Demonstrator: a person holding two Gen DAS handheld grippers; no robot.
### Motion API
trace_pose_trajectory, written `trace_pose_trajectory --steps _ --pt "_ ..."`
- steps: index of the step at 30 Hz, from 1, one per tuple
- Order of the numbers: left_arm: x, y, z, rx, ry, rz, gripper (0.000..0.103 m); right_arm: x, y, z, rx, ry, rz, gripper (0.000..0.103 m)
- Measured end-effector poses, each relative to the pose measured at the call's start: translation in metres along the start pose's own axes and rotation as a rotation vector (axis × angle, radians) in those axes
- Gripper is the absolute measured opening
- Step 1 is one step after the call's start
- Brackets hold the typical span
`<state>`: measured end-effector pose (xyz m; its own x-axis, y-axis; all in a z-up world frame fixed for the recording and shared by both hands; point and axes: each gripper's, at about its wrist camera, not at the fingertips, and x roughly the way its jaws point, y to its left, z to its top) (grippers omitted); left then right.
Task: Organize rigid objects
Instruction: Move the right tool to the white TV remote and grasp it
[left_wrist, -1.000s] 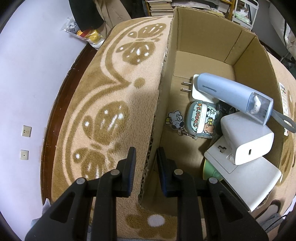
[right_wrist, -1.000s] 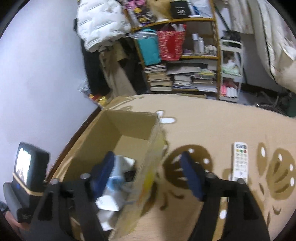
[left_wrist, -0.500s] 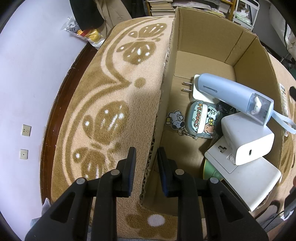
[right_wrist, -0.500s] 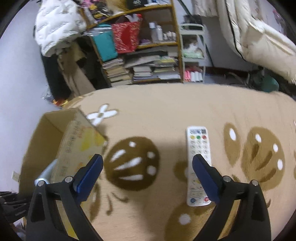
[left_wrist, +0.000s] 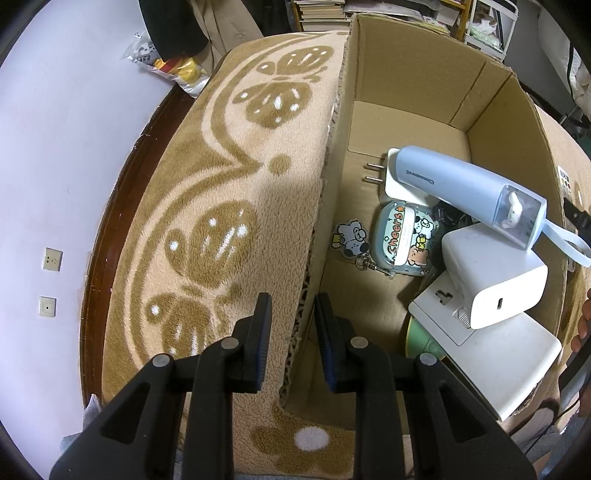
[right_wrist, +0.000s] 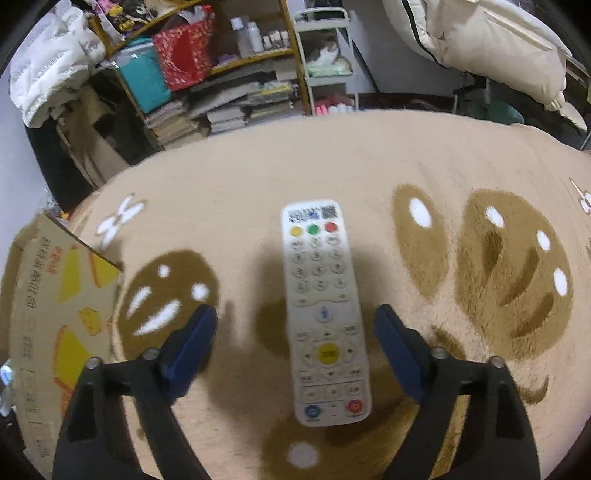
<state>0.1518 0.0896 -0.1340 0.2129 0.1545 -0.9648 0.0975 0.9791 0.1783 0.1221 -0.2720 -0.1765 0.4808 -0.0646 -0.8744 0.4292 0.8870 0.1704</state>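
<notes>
My left gripper (left_wrist: 291, 325) is shut on the near left wall of the cardboard box (left_wrist: 328, 155), one finger outside and one inside. In the box lie a light blue handheld device (left_wrist: 454, 184), a white charger (left_wrist: 491, 280), a white flat adapter (left_wrist: 491, 354), a cartoon earbud case (left_wrist: 402, 240) and a keychain charm (left_wrist: 351, 236). My right gripper (right_wrist: 295, 336) is open, low over a white remote control (right_wrist: 323, 314) that lies on the blanket between its fingers. The box's printed outer side (right_wrist: 55, 314) shows at the left of the right wrist view.
A beige and brown patterned blanket (right_wrist: 443, 177) covers the surface. A cluttered bookshelf (right_wrist: 221, 92) and a white cart (right_wrist: 325, 62) stand behind. A wall with sockets (left_wrist: 51, 258) is left of the bed. White bedding (right_wrist: 498, 40) lies at the right.
My right gripper has swung right, away from the box, and come down over the remote, which now sits between its open fingers. My left gripper holds the box wall unchanged.
</notes>
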Motion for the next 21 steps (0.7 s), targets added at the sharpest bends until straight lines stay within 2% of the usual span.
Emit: trace_pose_trajectory --steps 2,6,8,14,21 --pt "0.000 0.000 0.000 0.001 0.000 0.001 0.023 0.004 -0.003 -0.001 0.009 0.017 -0.007 0.068" --pt "0.000 0.000 0.000 0.003 -0.001 0.003 0.023 0.006 -0.004 -0.003 -0.010 0.020 -0.032 0.057" --pt "0.000 0.000 0.000 0.004 -0.001 0.005 0.023 0.006 -0.004 -0.003 -0.024 0.023 -0.047 0.044" --pt "0.000 -0.001 -0.001 0.004 -0.001 0.005 0.023 -0.004 -0.003 -0.001 -0.017 0.000 -0.042 0.044" --pt "0.000 -0.002 -0.001 0.010 0.003 0.015 0.023 -0.037 0.011 0.013 -0.011 -0.088 0.050 0.042"
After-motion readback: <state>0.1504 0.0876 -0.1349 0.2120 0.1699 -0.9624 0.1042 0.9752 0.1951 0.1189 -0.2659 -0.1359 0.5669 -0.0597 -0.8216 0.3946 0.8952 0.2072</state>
